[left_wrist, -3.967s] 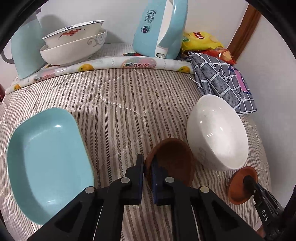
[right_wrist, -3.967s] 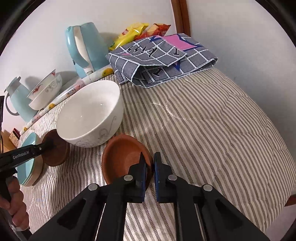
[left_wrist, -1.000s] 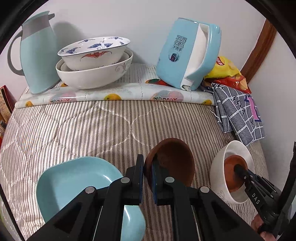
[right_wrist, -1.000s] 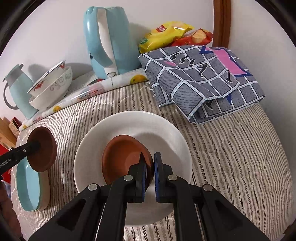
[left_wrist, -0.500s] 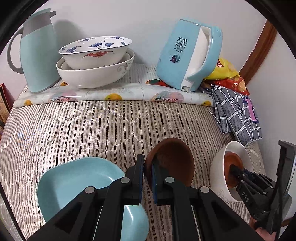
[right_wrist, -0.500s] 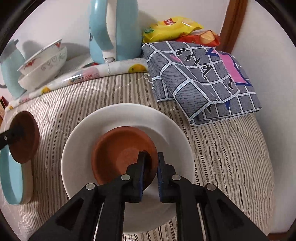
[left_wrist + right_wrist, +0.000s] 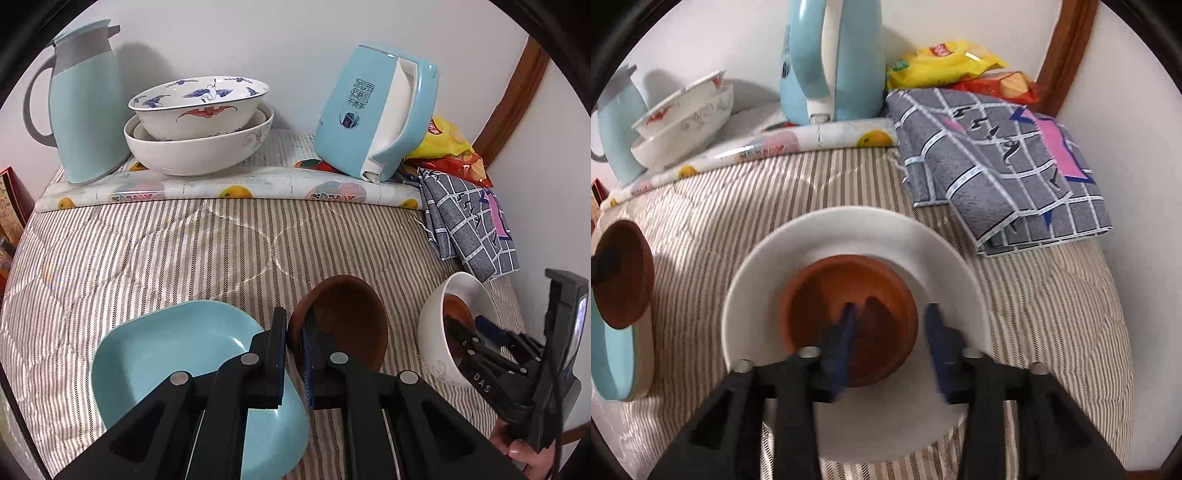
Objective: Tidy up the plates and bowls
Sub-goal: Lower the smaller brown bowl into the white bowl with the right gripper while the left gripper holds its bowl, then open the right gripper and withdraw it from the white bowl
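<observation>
Round terracotta saucer in glossy white bowl — striped quilted cloth beneath

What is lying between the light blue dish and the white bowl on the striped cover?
In the left wrist view, the dark brown saucer, clamped in the left gripper, lies between the light blue dish and white bowl.

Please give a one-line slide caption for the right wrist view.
Right tongs opening around small terracotta saucer lying in round white ceramic bowl.
</observation>
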The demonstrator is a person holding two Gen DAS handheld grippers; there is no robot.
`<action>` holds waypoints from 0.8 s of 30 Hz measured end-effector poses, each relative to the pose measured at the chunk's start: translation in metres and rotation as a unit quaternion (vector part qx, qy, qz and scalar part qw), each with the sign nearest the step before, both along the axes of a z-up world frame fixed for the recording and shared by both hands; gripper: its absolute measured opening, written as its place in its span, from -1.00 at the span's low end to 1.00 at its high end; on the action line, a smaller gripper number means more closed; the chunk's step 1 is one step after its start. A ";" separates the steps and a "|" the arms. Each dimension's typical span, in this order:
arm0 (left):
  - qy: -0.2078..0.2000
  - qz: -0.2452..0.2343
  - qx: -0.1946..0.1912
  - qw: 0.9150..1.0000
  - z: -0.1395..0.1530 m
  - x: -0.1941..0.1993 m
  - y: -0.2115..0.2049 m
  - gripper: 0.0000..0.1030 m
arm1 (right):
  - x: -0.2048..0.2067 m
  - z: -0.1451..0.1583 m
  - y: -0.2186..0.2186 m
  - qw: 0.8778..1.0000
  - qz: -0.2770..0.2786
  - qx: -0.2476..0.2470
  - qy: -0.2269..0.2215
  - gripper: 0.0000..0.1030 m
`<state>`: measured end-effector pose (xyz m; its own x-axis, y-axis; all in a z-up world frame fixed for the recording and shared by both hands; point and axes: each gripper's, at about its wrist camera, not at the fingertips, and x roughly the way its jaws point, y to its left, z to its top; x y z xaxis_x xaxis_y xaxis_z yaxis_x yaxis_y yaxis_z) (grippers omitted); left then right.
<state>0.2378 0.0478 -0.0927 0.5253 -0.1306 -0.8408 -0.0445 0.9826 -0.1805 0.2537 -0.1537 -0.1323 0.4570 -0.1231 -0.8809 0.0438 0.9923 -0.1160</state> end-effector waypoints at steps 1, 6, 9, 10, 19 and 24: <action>0.000 -0.001 -0.001 1.000 0.001 -0.001 0.000 -0.84 | -0.002 0.004 0.000 1.000 0.001 0.005 -0.006 -0.01; -0.005 -0.008 -0.004 1.000 0.008 -0.010 -0.011 -0.84 | -0.016 0.025 0.000 0.999 0.007 0.019 -0.033 -0.01; -0.006 -0.016 -0.008 1.000 0.013 -0.014 -0.020 -0.84 | -0.029 0.040 -0.005 0.998 0.001 0.021 -0.051 -0.01; -0.006 -0.020 -0.009 1.000 0.014 -0.015 -0.024 -0.84 | -0.035 0.046 -0.008 0.998 -0.001 0.023 -0.058 -0.01; -0.011 -0.050 -0.032 0.998 0.024 -0.020 -0.068 -0.84 | -0.088 0.082 -0.054 0.993 -0.040 0.029 -0.111 0.13; -0.007 -0.062 -0.033 0.998 0.020 -0.014 -0.095 -0.84 | -0.109 0.079 -0.082 0.991 -0.065 0.033 -0.113 0.14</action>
<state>0.2235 -0.0473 -0.0722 0.5129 -0.2504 -0.8211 0.0794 0.9662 -0.2451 0.1446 -0.2359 -0.0531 0.6281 -0.1403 -0.7654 0.1902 0.9815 -0.0238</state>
